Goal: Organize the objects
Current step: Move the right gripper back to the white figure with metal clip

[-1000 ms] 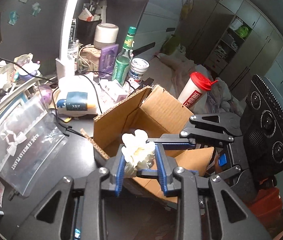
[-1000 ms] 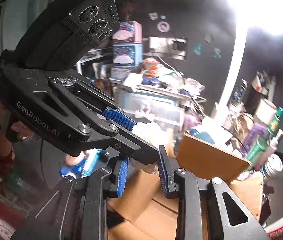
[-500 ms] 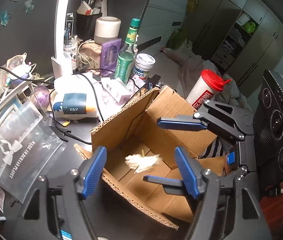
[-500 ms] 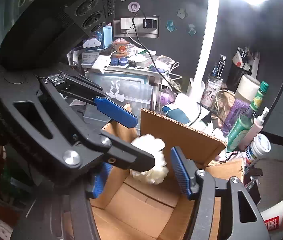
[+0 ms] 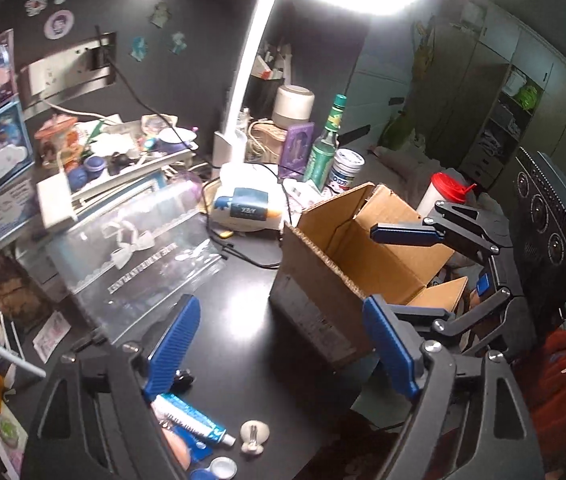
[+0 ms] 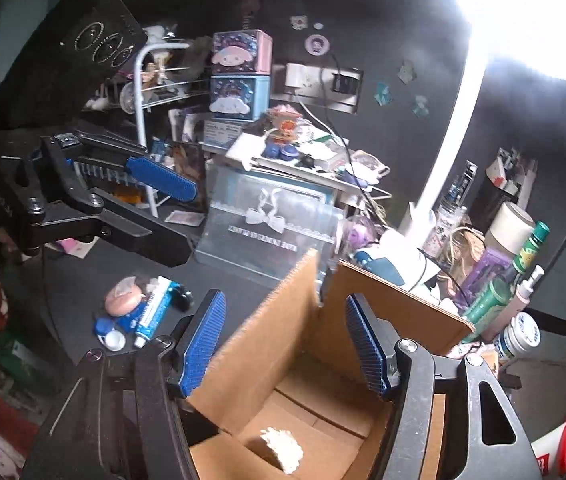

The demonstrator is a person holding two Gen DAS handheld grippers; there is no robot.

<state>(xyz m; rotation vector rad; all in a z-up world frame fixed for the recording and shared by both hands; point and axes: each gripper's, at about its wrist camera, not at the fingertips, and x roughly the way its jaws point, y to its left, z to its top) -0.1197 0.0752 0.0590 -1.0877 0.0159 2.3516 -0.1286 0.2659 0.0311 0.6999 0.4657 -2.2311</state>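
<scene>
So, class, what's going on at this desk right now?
A person holding two sets of tongs is sorting desk clutter into an open cardboard box. A fluffy white item already lies on the box floor. The left tongs hang open over the dark desk beside the box with nothing between them, having just been opening. The right tongs stand open above the box, also empty. A toothpaste tube and other small bits wait on the desk.

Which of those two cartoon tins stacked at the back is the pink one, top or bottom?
The top tin is the pink one, with a white long-eared character on its front. The bottom tin under it is light blue with a similar white character.
</scene>
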